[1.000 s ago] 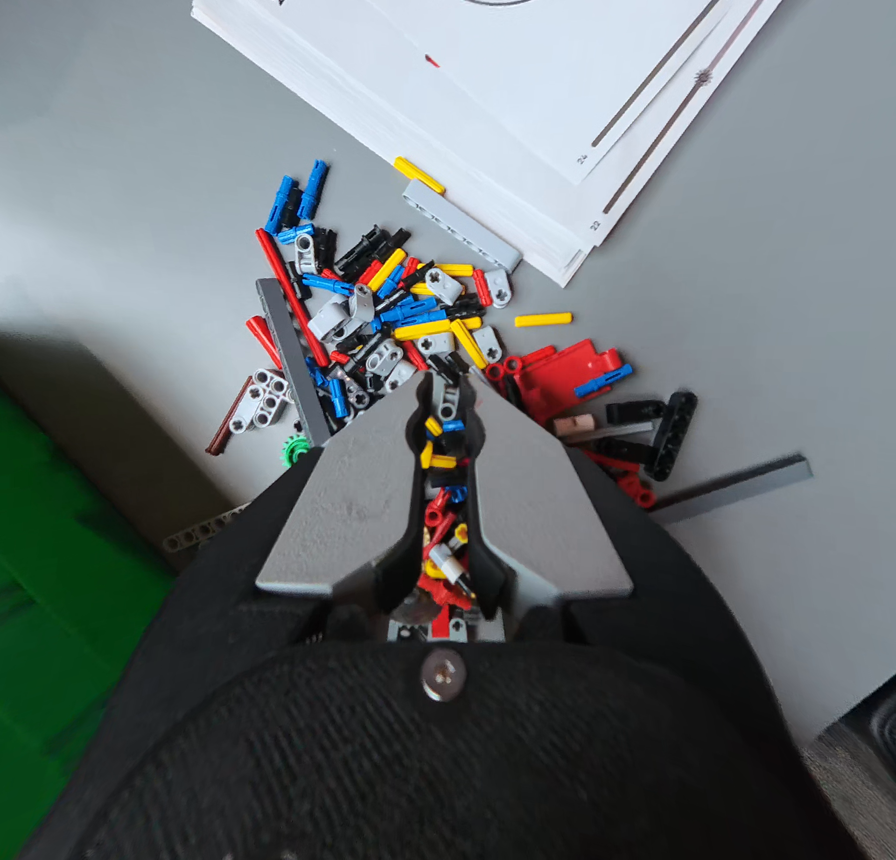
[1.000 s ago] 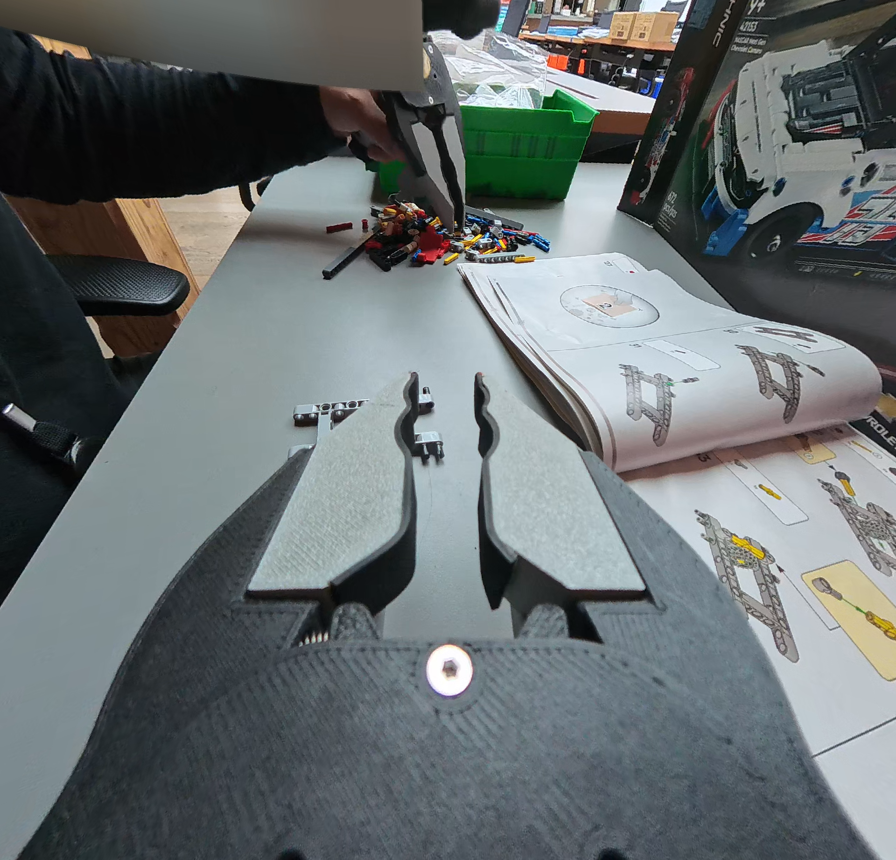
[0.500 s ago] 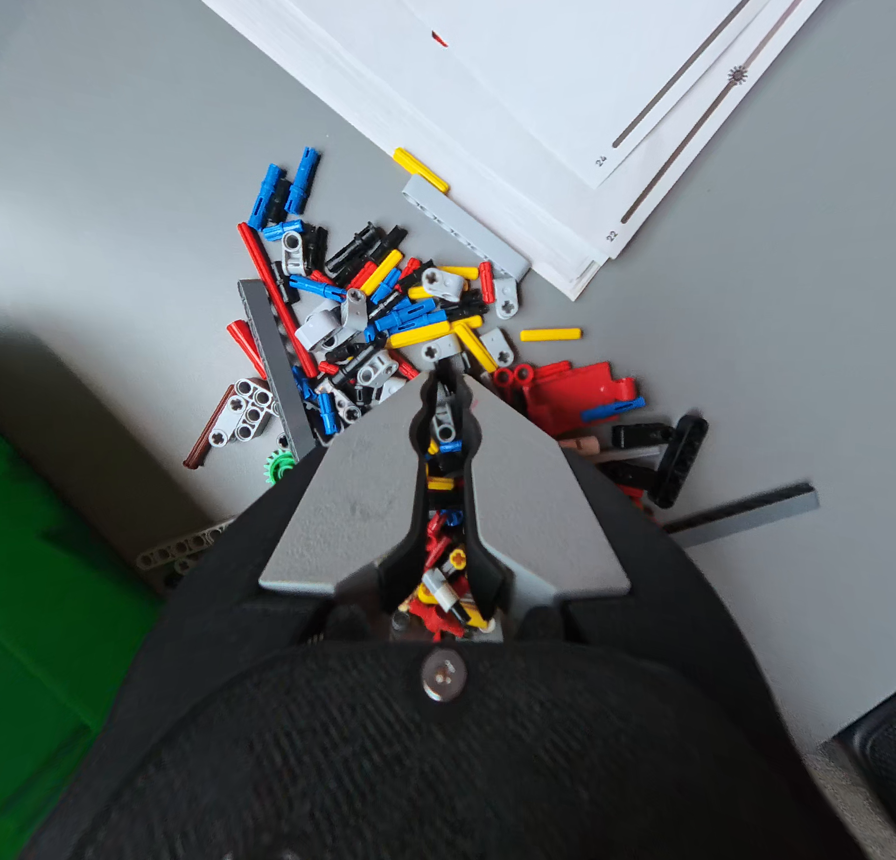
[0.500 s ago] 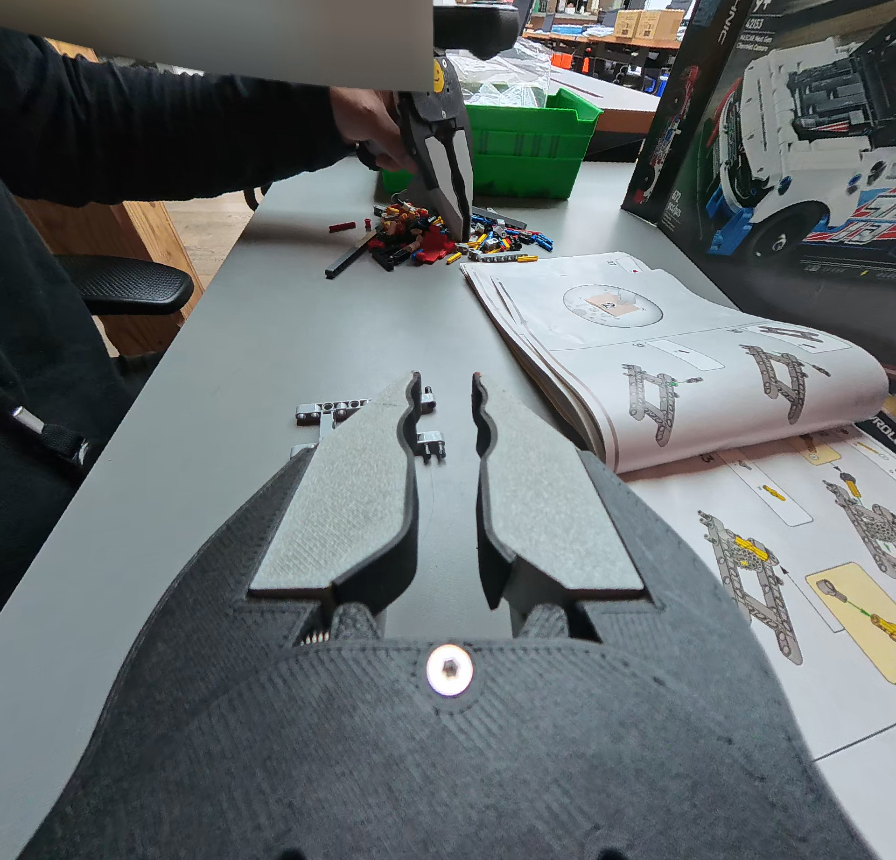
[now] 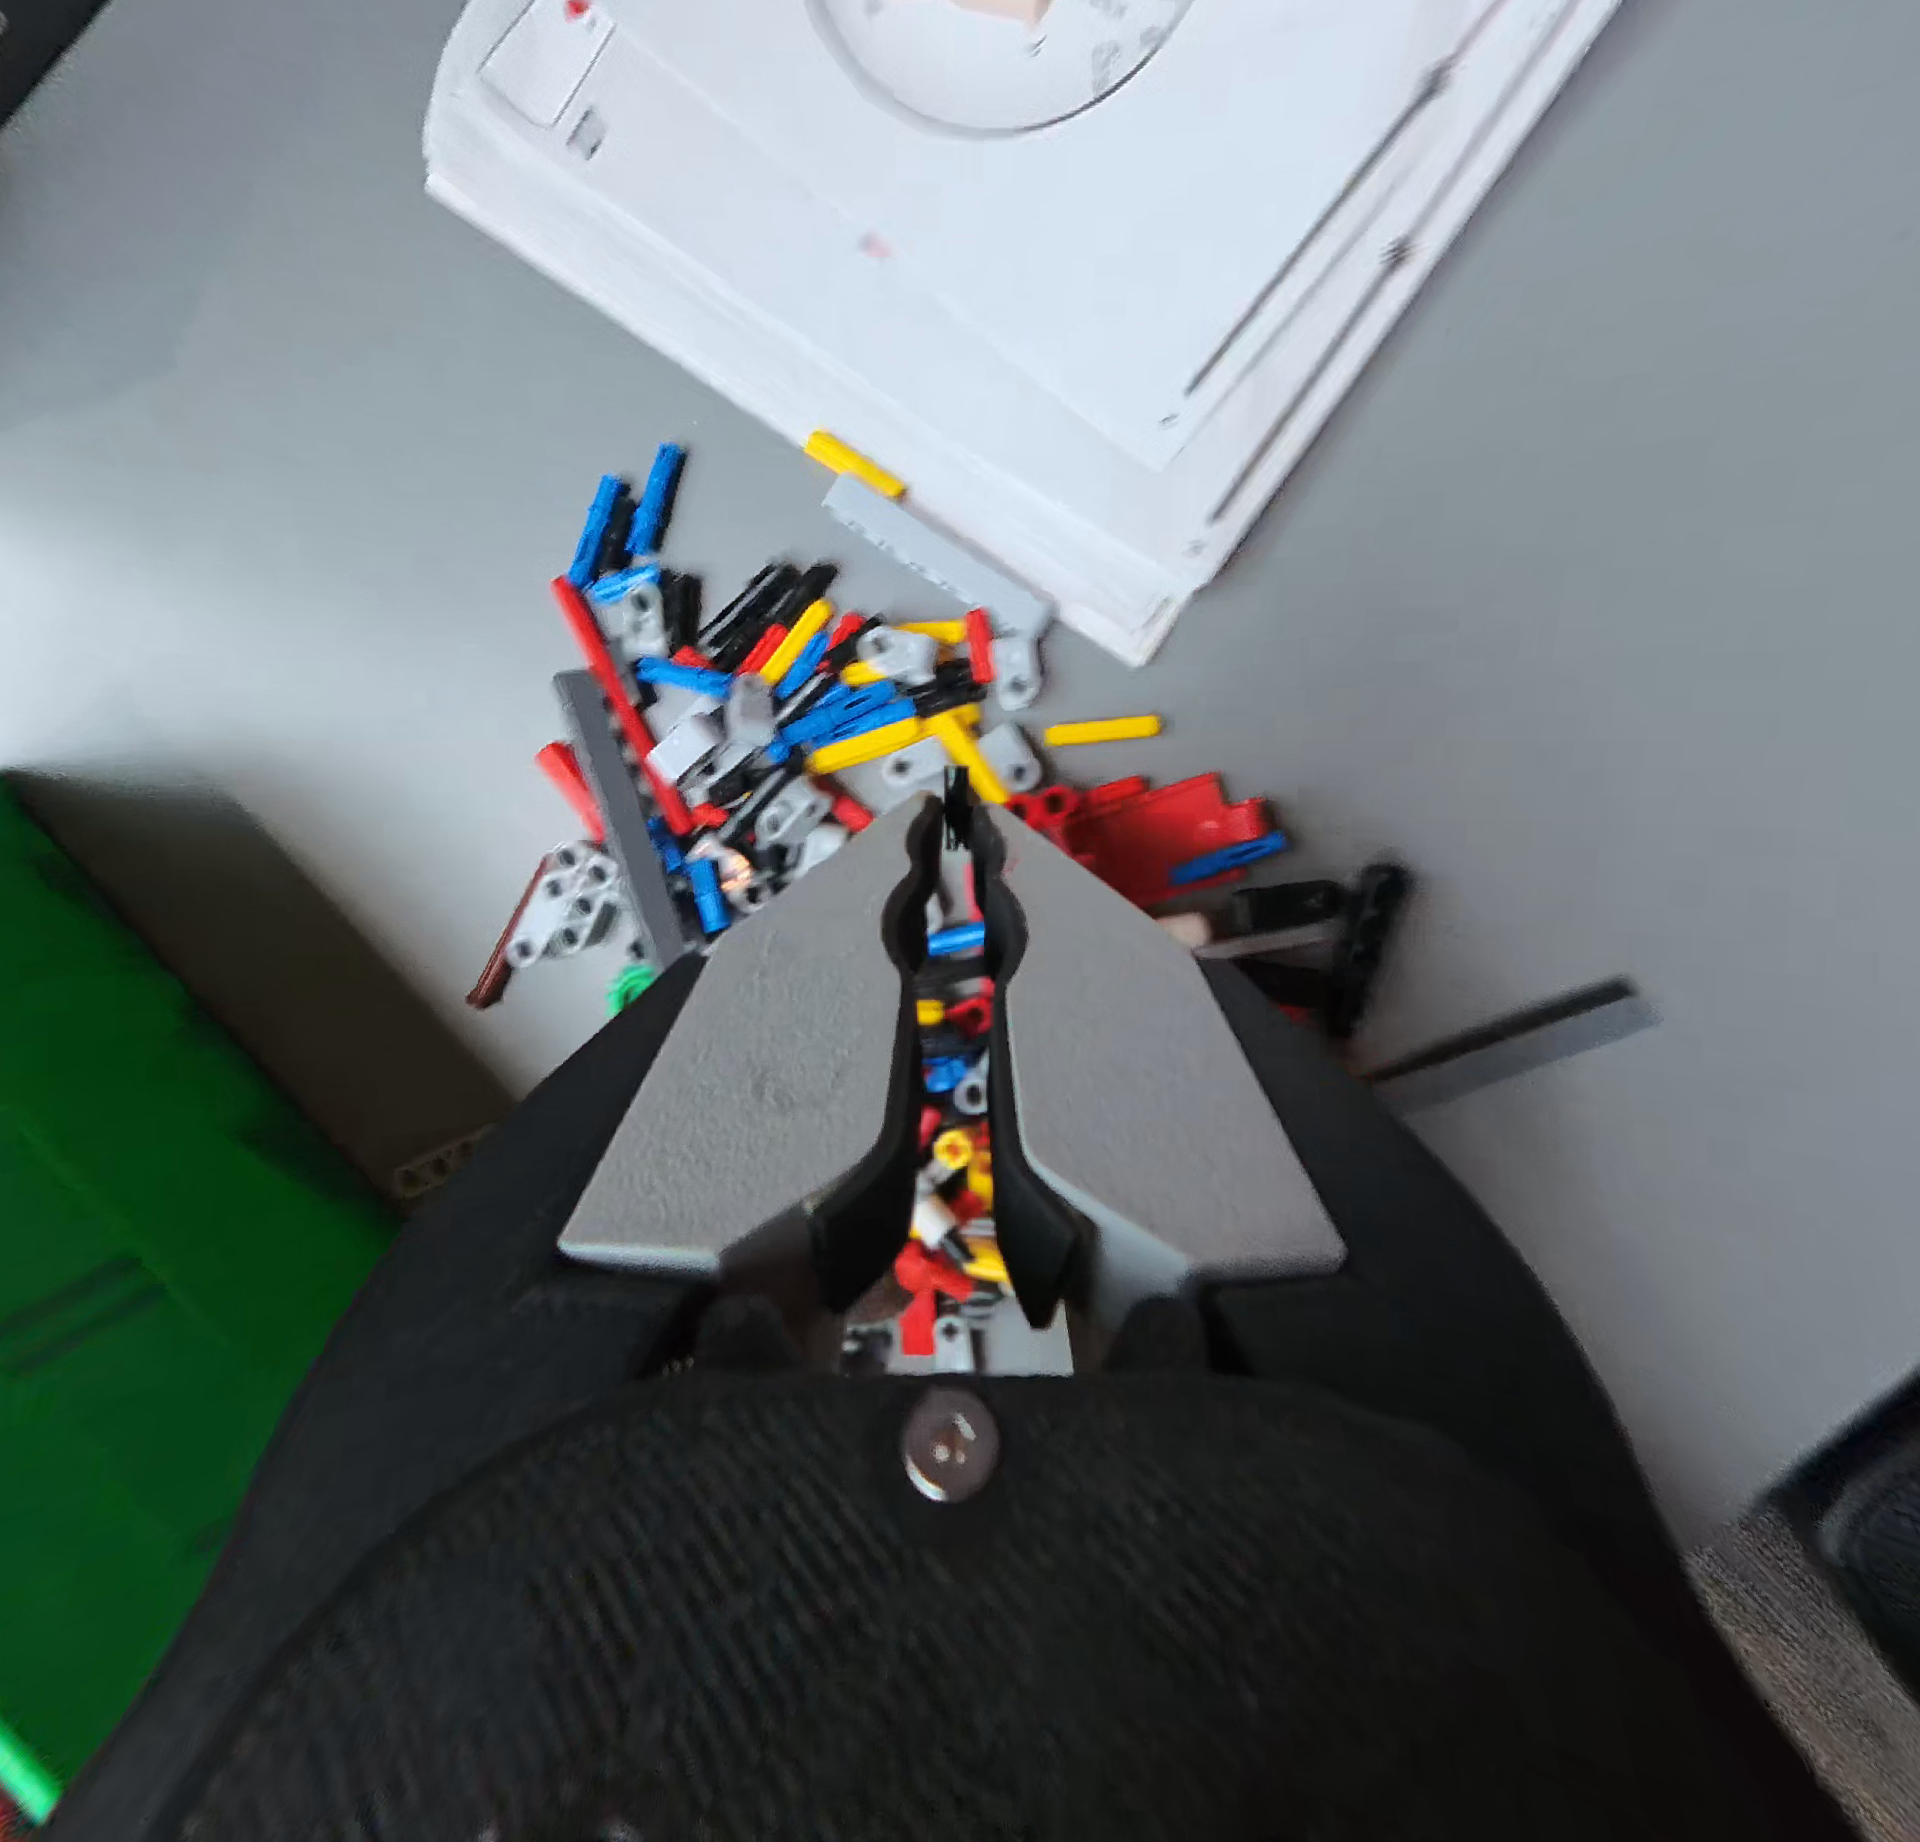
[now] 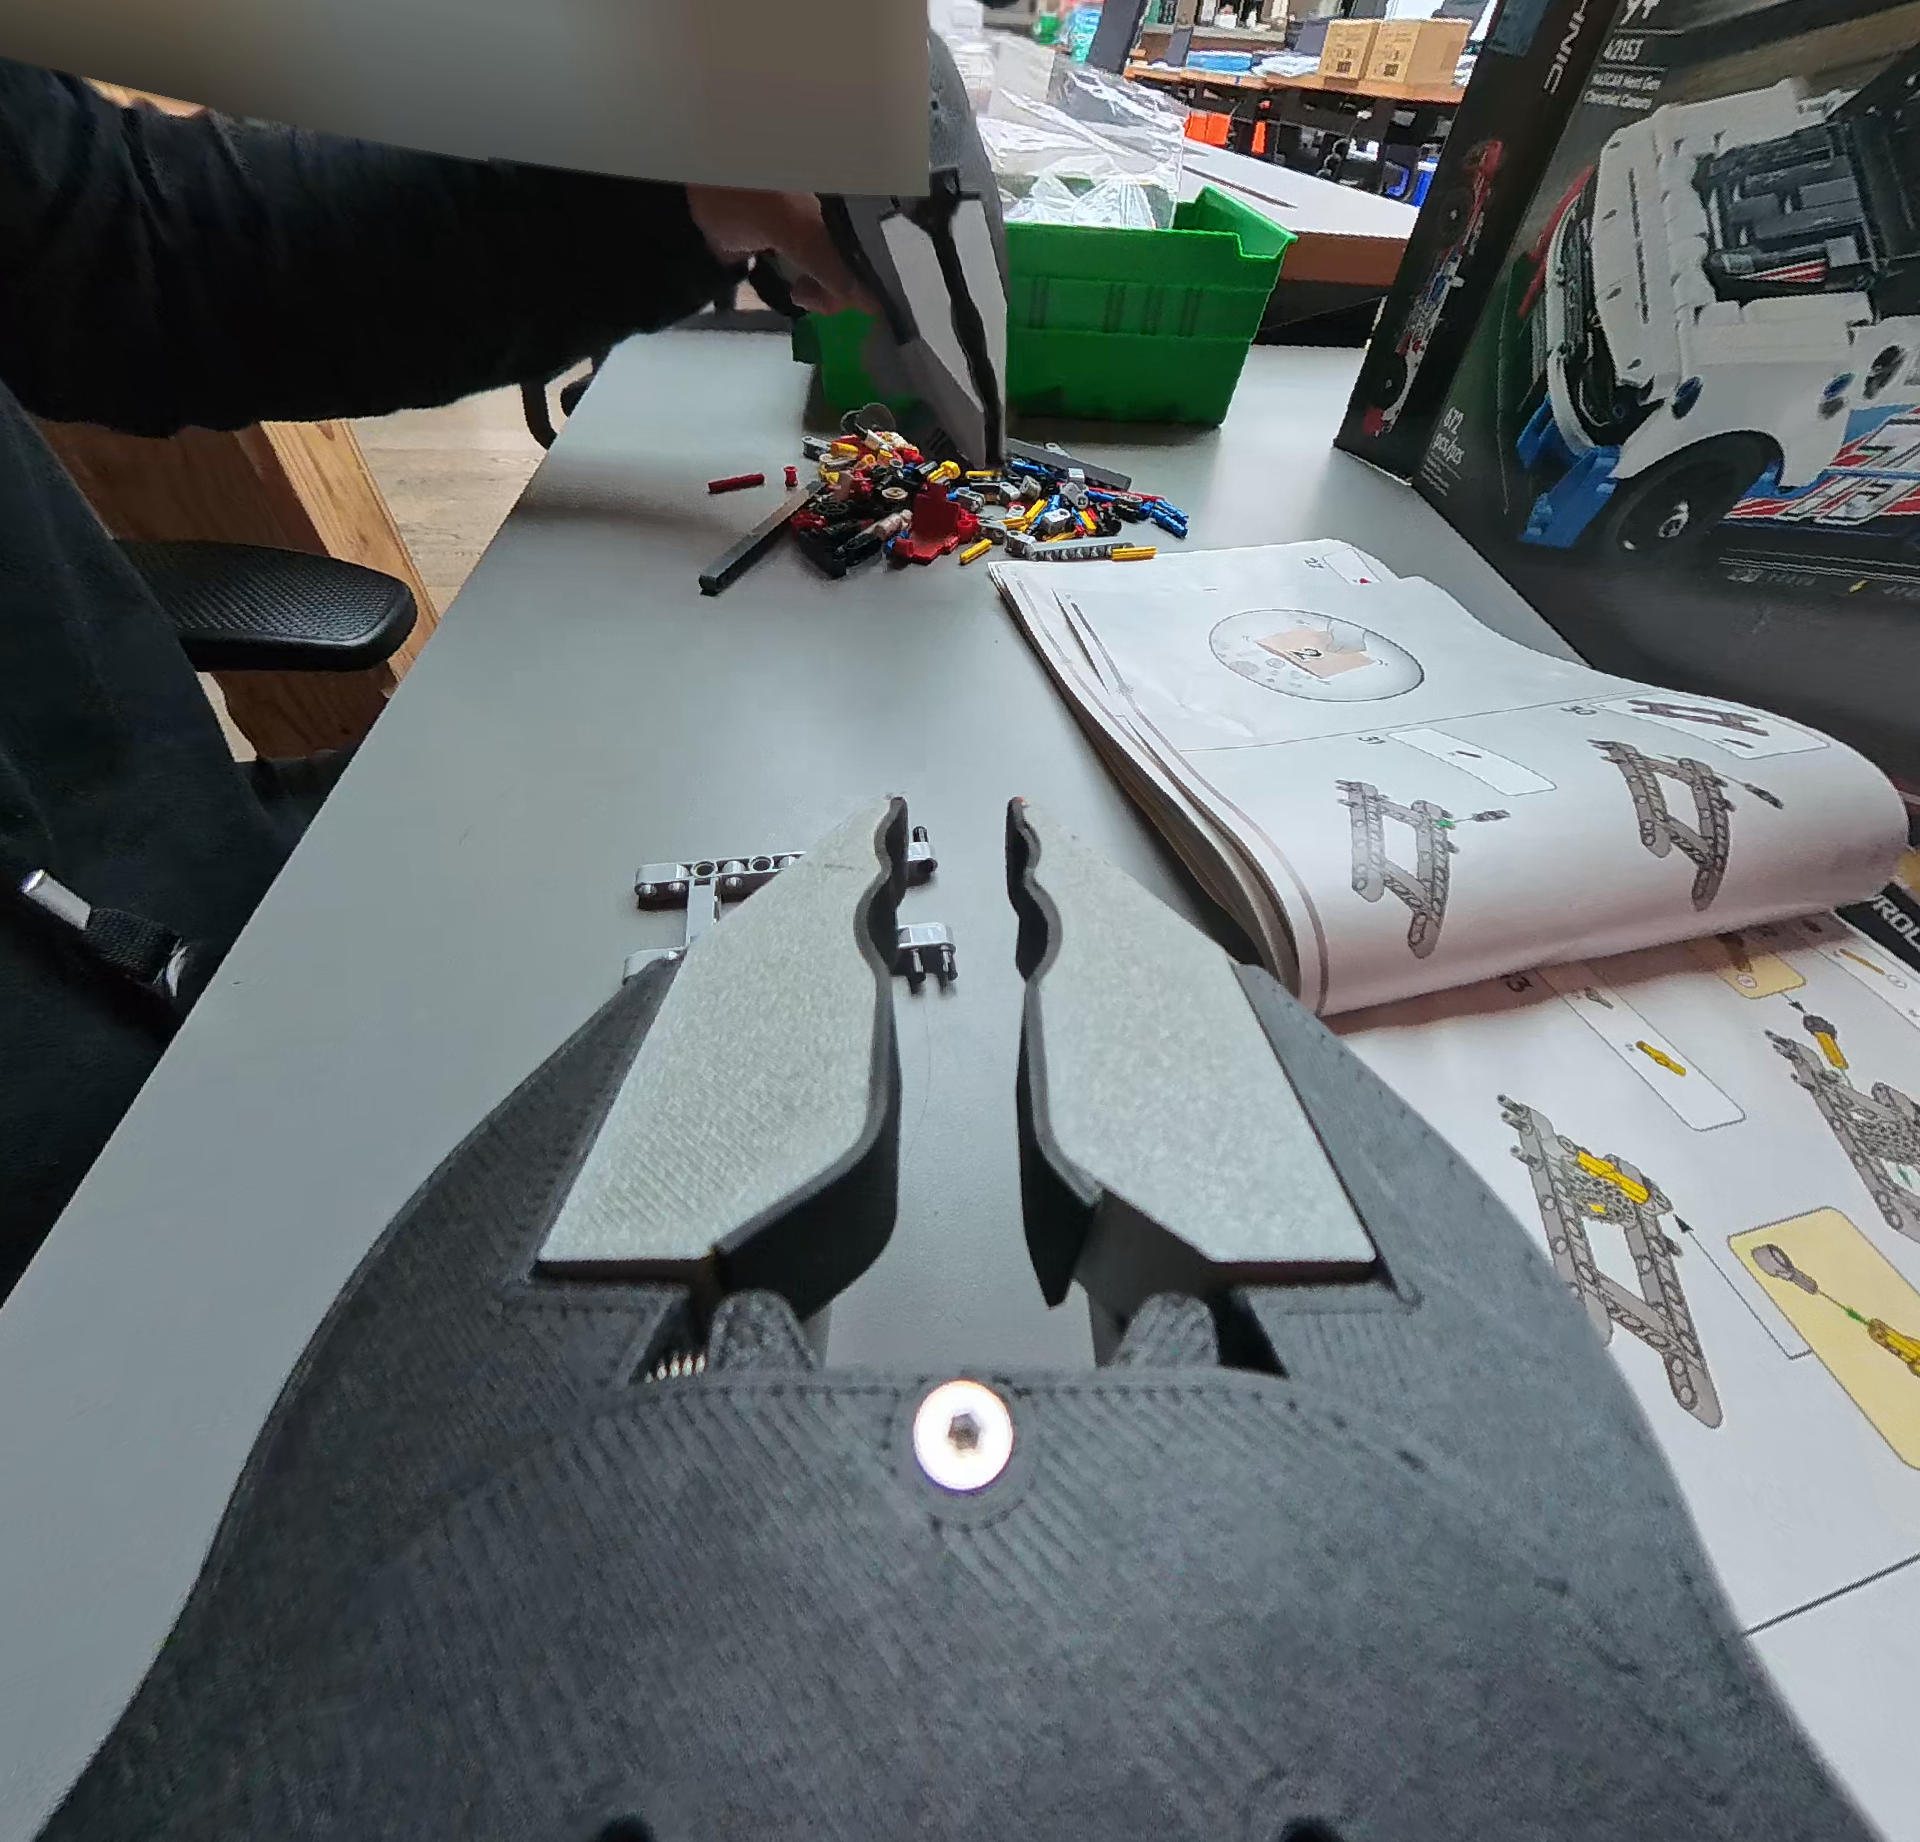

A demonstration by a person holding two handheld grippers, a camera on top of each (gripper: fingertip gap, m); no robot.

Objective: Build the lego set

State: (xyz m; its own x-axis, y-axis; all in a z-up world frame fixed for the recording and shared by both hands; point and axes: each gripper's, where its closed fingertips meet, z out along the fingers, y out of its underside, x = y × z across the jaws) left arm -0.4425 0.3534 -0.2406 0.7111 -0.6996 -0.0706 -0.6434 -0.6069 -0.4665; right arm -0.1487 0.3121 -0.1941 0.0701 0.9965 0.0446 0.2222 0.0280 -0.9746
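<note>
Holding two grippers over the grey desk [image 6: 644, 712], I see the biggest risk at the pile of loose pieces [image 5: 831, 712] beside the green bin [image 6: 1132, 306]. My left gripper [image 5: 958, 824] is pinched almost closed on a small black pin [image 5: 956, 805] at its very tips, and the hold looks thin. If I swing across the desk too fast, or the pin sits crooked between the tips, I judge it could twist out and drop back among the many similar black pins, where finding it again costs time. The left view is blurred, so I cannot tell how squarely the pin is seated.

The instruction booklet [image 6: 1455, 753] lies open just beside the pile, and a dropped pin could slide under its edge.

My right gripper [image 6: 956, 826] is released, jaws apart with nothing between them, low over the desk near the partly built grey frame [image 6: 717, 873] and a small grey connector [image 6: 923, 945]. A careless nudge here could push that light frame away.

Against the frame a second ago, the left gripper's tips have drawn closer together and now carry the black pin, and the booklet shows further into the left view. The right gripper looks unchanged.
</note>
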